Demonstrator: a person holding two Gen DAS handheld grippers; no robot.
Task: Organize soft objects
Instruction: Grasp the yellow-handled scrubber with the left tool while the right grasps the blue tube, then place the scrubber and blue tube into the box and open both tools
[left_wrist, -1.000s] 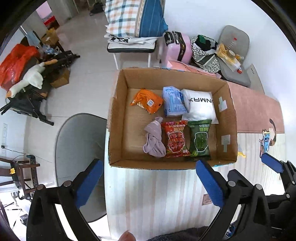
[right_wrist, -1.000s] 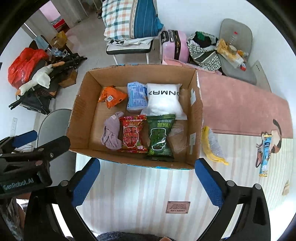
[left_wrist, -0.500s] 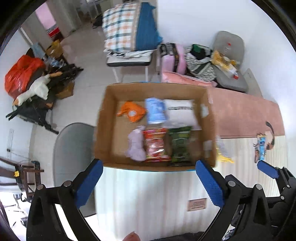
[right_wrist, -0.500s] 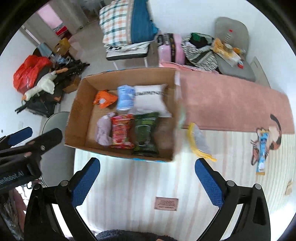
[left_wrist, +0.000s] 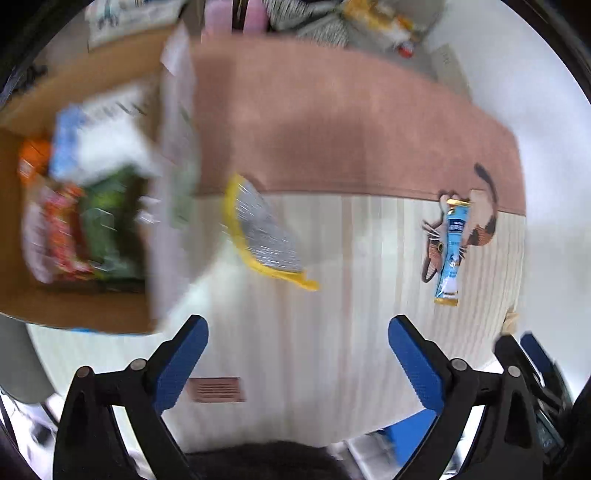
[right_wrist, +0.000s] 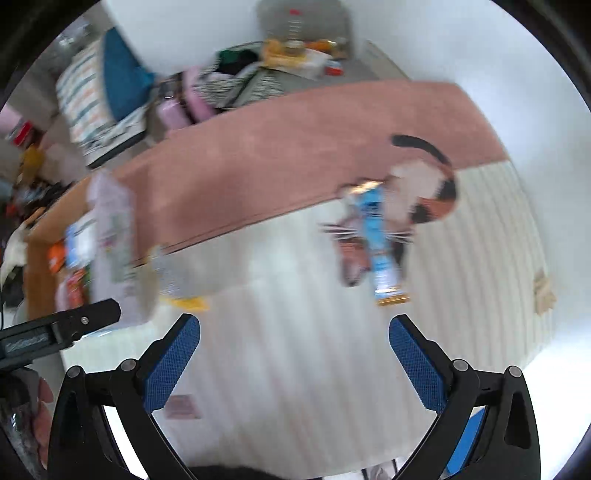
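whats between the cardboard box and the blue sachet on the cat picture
In the left wrist view, a yellow-edged silver packet lies on the striped mat between the cardboard box and the blue sachet, close beside the box. The rest of that stretch is bare mat.

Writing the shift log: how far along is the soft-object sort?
Done: several packets sit in the cardboard box. In hand: nothing; left gripper is closing on air, right gripper open. Left: yellow-edged pouch and blue sachet on the mat.
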